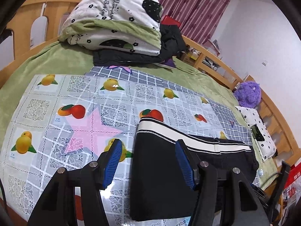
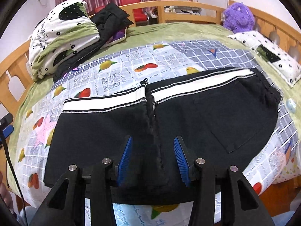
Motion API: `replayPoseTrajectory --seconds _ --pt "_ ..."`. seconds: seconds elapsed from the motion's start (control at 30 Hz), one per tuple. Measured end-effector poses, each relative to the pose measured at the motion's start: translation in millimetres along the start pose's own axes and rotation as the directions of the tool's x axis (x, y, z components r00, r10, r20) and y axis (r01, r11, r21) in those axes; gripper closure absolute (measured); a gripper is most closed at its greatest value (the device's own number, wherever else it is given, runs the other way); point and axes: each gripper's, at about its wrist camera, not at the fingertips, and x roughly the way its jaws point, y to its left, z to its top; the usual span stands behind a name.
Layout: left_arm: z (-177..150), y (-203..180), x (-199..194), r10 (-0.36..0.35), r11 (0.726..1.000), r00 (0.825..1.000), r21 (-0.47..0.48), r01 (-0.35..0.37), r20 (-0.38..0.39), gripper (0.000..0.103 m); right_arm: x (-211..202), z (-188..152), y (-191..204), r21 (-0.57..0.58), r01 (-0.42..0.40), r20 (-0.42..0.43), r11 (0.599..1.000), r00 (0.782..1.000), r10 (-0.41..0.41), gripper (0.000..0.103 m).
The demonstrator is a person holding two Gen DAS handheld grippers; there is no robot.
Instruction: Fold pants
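Black pants (image 2: pixel 188 124) with a white side stripe (image 2: pixel 197 86) lie folded flat on a fruit-print plastic cloth (image 2: pixel 120 69) on the bed. They also show in the left wrist view (image 1: pixel 161 173). My right gripper (image 2: pixel 152 143) is open, hovering over the middle fold edge of the pants, holding nothing. My left gripper (image 1: pixel 148 145) is open over the left edge of the pants, one blue pad (image 1: pixel 112 162) above the cloth, the other (image 1: pixel 183 162) above the black fabric.
A folded white and green quilt (image 1: pixel 112 22) with black clothes (image 1: pixel 169 45) lies at the back. A purple plush toy (image 2: pixel 239 17) and a small pillow (image 2: pixel 269 54) sit at the right. Wooden bed rails (image 2: pixel 188 9) surround the green blanket (image 1: pixel 56 62).
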Motion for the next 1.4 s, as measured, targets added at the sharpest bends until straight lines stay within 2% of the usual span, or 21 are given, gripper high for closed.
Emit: replayPoseTrajectory --seconds 0.13,0.3,0.37,0.47,0.6,0.73,0.9,1.03,1.1,1.17,1.27,1.4 --pt "-2 6 4 0.032 0.999 0.999 0.0 -0.032 -0.011 0.047 4 -13 -9 -0.018 -0.002 -0.02 1.0 1.0 0.002 0.057" --pt "-14 6 9 0.082 0.996 0.996 0.048 -0.081 -0.016 0.047 52 -47 -26 -0.056 -0.077 -0.136 0.995 0.988 0.068 0.056" --pt "-20 7 11 0.076 0.996 0.996 0.044 -0.075 -0.035 0.047 54 -55 -32 -0.051 -0.127 -0.109 0.991 0.987 0.121 0.056" --pt "-35 10 15 0.05 0.999 0.995 0.024 -0.048 -0.084 0.047 35 -52 -40 -0.092 -0.181 -0.057 0.979 0.983 0.176 0.056" --pt "-66 19 31 -0.003 0.998 0.984 -0.07 -0.009 -0.175 0.047 8 -36 -64 -0.146 -0.194 0.019 0.97 0.98 0.199 0.056" --pt "-88 20 54 -0.02 0.992 0.969 -0.124 -0.011 -0.246 0.047 3 -12 -96 -0.144 -0.197 0.023 0.97 0.979 0.203 0.056" --pt "-101 12 78 -0.021 0.994 0.956 -0.107 -0.011 -0.294 0.047 8 4 -130 -0.123 -0.199 0.022 0.972 0.979 0.203 0.056" --pt "-107 11 81 -0.028 0.993 0.969 -0.118 -0.001 -0.246 0.047 20 2 -154 -0.066 -0.209 0.011 0.976 0.978 0.21 0.056" --pt "-105 7 83 -0.013 0.994 0.969 -0.107 -0.014 -0.245 0.048 33 -4 -166 -0.014 -0.223 -0.026 0.975 0.975 0.223 0.056" --pt "-103 3 85 0.016 0.995 0.97 -0.093 -0.04 -0.243 0.058 41 -6 -171 0.012 -0.232 -0.06 0.973 0.971 0.233 0.056" --pt "-102 3 85 0.022 0.994 0.969 -0.103 -0.049 -0.246 0.058 44 -8 -175 0.019 -0.233 -0.06 0.972 0.971 0.233 0.056" --pt "-100 9 87 -0.005 0.991 0.966 -0.133 -0.03 -0.257 0.057 40 -11 -180 0.011 -0.201 -0.058 0.979 0.978 0.202 0.056"
